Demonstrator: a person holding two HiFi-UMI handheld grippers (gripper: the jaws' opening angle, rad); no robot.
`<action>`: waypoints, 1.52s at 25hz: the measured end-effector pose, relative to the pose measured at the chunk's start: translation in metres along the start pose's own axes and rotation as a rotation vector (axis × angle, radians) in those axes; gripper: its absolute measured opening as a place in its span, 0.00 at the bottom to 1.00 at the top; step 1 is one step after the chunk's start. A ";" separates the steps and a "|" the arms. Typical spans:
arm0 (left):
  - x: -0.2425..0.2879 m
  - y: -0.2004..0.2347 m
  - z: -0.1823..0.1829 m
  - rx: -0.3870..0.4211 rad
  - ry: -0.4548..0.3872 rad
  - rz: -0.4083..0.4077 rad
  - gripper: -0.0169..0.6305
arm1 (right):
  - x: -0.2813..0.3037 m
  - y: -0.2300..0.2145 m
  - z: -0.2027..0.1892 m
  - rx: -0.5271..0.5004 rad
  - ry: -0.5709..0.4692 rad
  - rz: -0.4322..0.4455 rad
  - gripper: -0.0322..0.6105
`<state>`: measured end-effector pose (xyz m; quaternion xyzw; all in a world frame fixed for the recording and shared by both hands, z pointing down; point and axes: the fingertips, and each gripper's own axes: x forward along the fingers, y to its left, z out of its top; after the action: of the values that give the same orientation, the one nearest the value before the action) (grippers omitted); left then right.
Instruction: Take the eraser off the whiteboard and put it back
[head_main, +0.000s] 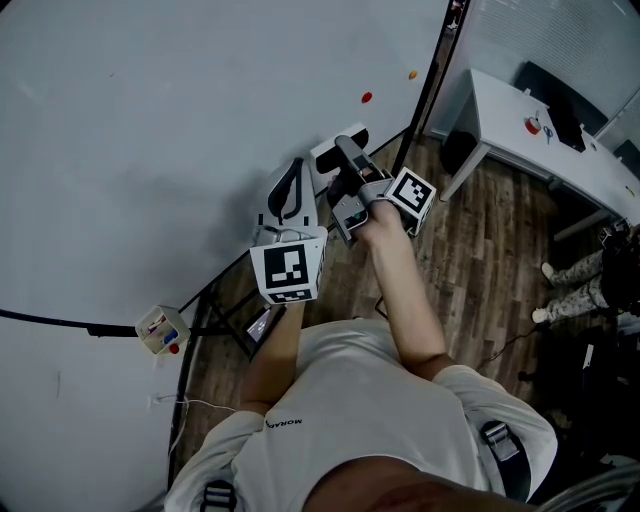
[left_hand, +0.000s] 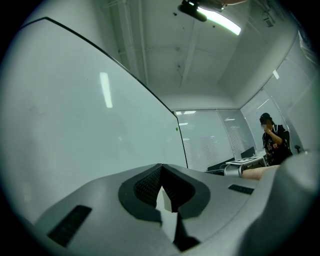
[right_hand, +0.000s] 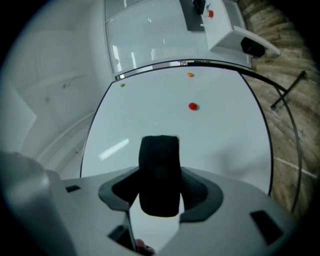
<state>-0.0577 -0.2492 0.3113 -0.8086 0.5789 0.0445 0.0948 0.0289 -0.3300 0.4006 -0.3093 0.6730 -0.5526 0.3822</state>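
Observation:
A black eraser (right_hand: 159, 172) sits upright between the jaws of my right gripper (right_hand: 159, 200), which is shut on it, and it sticks out ahead toward the whiteboard (right_hand: 210, 135). In the head view the right gripper (head_main: 345, 152) holds the eraser (head_main: 351, 160) close to the whiteboard (head_main: 150, 150) near its lower right corner. Whether the eraser touches the board I cannot tell. My left gripper (head_main: 285, 192) hangs just beside it, also close to the board. In the left gripper view the left gripper (left_hand: 161, 172) has its pads meeting at the tips with nothing between them.
Red (head_main: 367, 97) and orange (head_main: 412, 74) magnets stick to the board beyond the grippers. A small marker box (head_main: 162, 330) hangs on the board's lower frame. A white desk (head_main: 520, 120) stands to the right on wooden floor, with a person's legs (head_main: 580, 285) nearby.

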 end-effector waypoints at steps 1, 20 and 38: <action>0.001 0.001 0.000 0.000 0.001 0.000 0.03 | 0.000 0.001 0.000 -0.013 -0.001 -0.001 0.42; -0.006 -0.001 -0.003 0.001 0.000 0.003 0.03 | -0.015 0.018 -0.007 -0.185 0.002 0.026 0.42; -0.006 -0.003 -0.006 -0.035 0.008 -0.004 0.03 | -0.025 0.064 -0.022 -0.963 0.052 0.002 0.42</action>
<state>-0.0570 -0.2437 0.3184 -0.8115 0.5768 0.0511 0.0783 0.0232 -0.2858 0.3447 -0.4366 0.8619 -0.1854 0.1791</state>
